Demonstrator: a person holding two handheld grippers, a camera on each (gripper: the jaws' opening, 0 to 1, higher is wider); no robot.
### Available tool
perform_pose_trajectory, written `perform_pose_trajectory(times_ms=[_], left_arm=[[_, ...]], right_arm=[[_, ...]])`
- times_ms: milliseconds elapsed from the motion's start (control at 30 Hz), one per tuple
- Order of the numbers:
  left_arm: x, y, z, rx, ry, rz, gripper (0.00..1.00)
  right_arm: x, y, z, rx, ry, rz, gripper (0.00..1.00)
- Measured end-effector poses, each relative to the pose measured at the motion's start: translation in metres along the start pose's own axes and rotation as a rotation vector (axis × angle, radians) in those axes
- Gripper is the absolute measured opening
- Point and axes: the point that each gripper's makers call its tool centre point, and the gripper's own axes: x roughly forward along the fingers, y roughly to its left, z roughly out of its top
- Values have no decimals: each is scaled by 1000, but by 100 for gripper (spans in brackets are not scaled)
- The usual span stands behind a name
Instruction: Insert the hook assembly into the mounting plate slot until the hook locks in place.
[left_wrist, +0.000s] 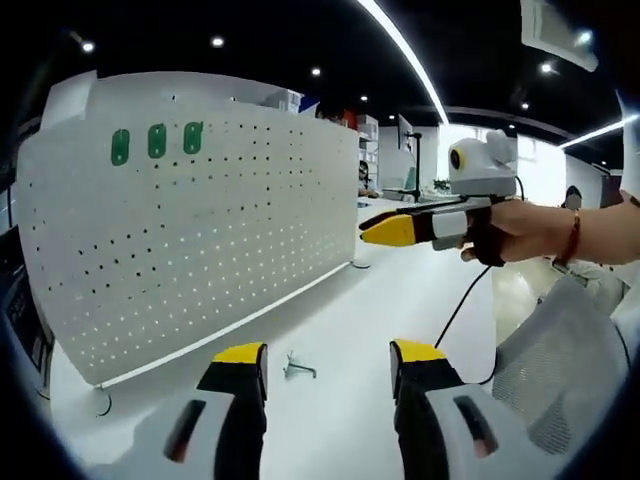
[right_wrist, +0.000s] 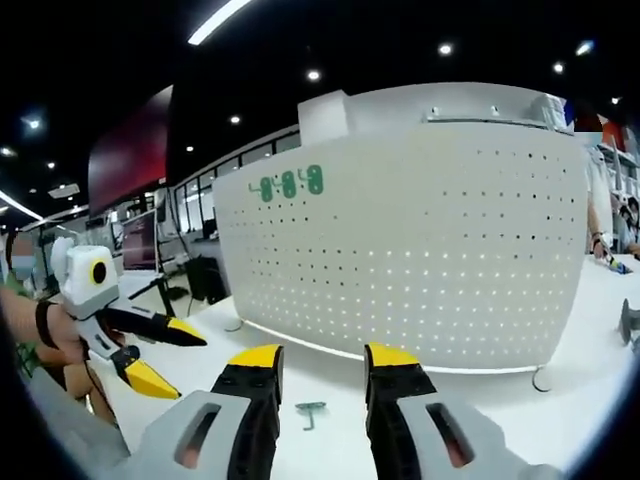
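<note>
While both hand-held grippers, left (left_wrist: 327, 360) and right (right_wrist: 320, 360), hover spread and empty, the hook (left_wrist: 297, 368) lies on the surface (left_wrist: 350, 310) before the pegboard (left_wrist: 200, 230).

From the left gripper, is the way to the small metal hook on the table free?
Probably yes. The hook lies alone on the white table, just ahead of the open left gripper, with nothing between them. The right gripper hangs higher, off to the side, and the pegboard stands behind.
</note>
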Motion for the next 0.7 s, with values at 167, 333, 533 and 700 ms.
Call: perform_pose_trajectory(times_ms=[167, 333, 533, 700], left_arm=[[8, 6, -11, -12, 33, 1, 49], [16, 11, -21, -26, 64, 3, 47], [26, 13, -30, -32, 79, -4, 41], [36, 14, -40, -57, 101, -17, 40]], right_arm=[[-1, -1, -10, 24, 17, -1, 33], [-3, -4, -15, 50, 17, -9, 32], [-7, -6, -23, 65, 18, -18, 32], [-9, -10, -29, 82, 27, -27, 32]])
